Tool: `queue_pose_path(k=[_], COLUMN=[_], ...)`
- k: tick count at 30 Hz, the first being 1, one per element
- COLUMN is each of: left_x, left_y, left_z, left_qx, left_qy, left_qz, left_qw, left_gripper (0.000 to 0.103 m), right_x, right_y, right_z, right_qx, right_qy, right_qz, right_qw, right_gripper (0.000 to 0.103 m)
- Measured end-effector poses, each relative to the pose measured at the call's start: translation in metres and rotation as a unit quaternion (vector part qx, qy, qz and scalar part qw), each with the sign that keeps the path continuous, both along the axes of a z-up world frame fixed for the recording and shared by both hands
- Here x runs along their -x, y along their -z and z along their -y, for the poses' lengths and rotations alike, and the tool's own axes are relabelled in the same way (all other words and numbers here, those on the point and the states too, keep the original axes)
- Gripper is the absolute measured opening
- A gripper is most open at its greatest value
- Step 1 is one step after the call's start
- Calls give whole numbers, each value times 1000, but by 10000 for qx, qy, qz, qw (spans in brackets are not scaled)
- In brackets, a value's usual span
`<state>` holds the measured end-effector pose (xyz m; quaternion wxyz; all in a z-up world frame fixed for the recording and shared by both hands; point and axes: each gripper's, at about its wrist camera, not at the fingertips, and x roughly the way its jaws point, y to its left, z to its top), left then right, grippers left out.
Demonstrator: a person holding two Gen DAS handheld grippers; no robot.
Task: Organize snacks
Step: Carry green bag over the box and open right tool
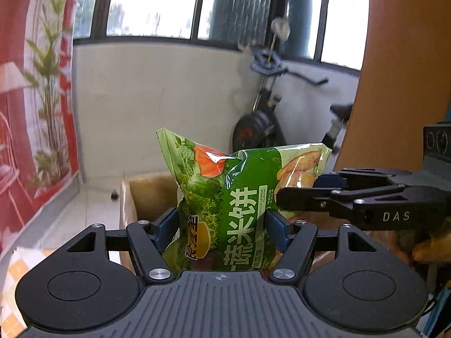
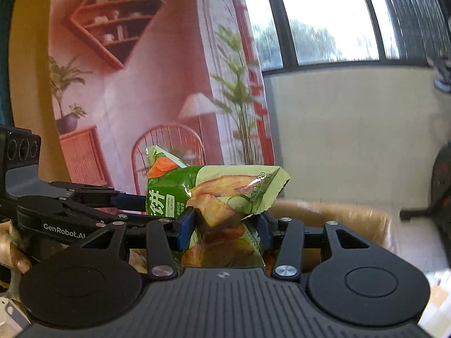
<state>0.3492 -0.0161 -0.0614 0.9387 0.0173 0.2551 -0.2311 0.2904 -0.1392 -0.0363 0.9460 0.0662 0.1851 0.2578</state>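
Gripping w/ both tools at once: left gripper (image 1: 221, 232), blue pads narrowed onto the lower-middle of a glossy green plastic snack bag printed w/ vegetables and white Chinese lettering (image 1: 234, 205). Pads press in from either side; film creases between them. Right gripper (image 2: 225, 229) likewise clamped on the same bag (image 2: 214, 197), at the end printed w/ pale crackers.

Key relation: bag is held aloft between the two tools, long axis running roughly from left gripper across to right. In left wrist view, right gripper (image 1: 307, 194) comes in from the right, at about a right angle to the left one, its tip meeting the bag's right end. In right wrist view, left gripper (image 2: 135, 201) comes in from the left, reaching the lettered part. Neither is nearer; both have it.

Just beyond and below: open brown cardboard box (image 1: 146, 188), rim showing behind the bag; contents not visible. Judgement: bag probably goes down into it; one tool must let go first, else film may stretch or tear.

Far: white low wall, dark exercise bike (image 1: 262, 118), windows, red printed backdrop w/ plant (image 1: 42, 98).
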Motion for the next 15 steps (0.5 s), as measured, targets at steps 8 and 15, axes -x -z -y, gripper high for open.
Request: queue_pose_path(k=[8, 15], left_x=[-5, -8], left_y=[16, 13], left_z=[-6, -8], left_qx=[-285, -424], left_qy=[-57, -276], left_qz=[-217, -114], left_qw=[9993, 9987], left_gripper=[72, 72], right_x=[-33, -57], right_y=[31, 43], right_z=[3, -14], right_qx=[-52, 311], right_qy=[160, 433], right_qz=[-1057, -1703], right_qw=[9943, 9839], right_gripper=[44, 43])
